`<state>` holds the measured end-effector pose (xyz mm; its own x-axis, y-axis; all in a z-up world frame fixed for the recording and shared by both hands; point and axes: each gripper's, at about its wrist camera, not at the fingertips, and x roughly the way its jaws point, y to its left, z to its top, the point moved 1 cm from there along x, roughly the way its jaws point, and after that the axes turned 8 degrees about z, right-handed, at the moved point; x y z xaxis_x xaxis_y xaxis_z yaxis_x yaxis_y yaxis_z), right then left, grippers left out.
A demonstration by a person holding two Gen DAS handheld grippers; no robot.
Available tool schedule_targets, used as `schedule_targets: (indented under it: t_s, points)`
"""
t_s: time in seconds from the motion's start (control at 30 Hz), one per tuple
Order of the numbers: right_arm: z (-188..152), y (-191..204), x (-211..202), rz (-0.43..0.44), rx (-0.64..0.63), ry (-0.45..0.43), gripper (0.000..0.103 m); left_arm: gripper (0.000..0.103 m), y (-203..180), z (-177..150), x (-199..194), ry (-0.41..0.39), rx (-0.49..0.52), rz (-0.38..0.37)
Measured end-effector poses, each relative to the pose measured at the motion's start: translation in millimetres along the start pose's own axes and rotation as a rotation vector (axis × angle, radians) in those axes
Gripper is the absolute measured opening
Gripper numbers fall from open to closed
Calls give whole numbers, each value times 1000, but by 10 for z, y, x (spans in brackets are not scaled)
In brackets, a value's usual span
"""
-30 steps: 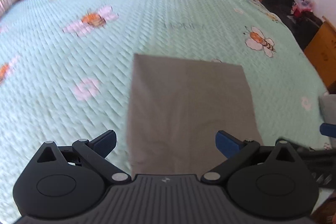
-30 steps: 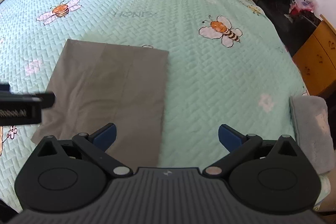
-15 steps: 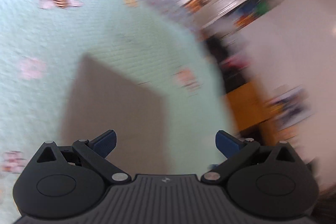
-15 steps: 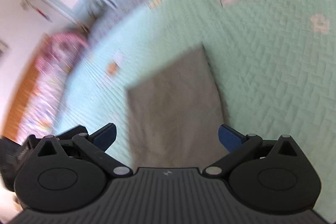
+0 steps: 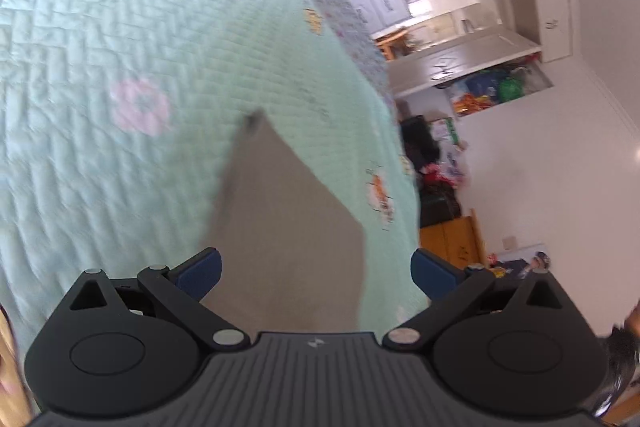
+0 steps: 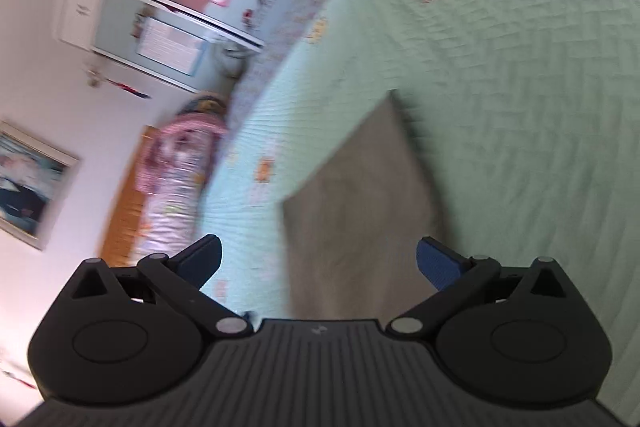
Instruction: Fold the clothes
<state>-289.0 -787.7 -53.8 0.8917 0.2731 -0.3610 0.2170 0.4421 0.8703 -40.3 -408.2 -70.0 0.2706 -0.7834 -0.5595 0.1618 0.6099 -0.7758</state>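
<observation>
Below, grey folded cloth (image 5: pixel 288 227) flat on bee-print quilt (image 5: pixel 100 47), left gripper (image 5: pixel 316 273) and right gripper (image 6: pixel 318 265) jaws spread, empty.

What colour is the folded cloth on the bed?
Plain grey-brown cloth; clearest in the left wrist view.

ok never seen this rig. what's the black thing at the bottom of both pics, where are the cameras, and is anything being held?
No robot arm here: a person carries a two-finger gripper in each hand, with a fisheye camera on each looking along its fingers. The black shape is the gripper's own body. One picture is from the left gripper, the other from the right gripper. Both are tilted and blurred. They look at a folded grey cloth lying flat on a mint green quilt printed with bees. Both grippers are open and hold nothing.
</observation>
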Motion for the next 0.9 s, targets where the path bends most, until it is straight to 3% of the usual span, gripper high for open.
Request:
schedule_targets:
  t_s: [0.27,0.4,0.53,0.9]
  points:
    - [178,-527,236,-46,72,89,103,103,246,126,384,136,-36,2]
    - [250,-453,448,-31,18,200,103,103,158,128,607,256,-17,-92]
    - [333,-470,590,20,46,276,103,103,83,114,824,362,-10,-134]
    - [441,-350,974,155,10,378,103,103,165,139,1112,506,-140,-308]
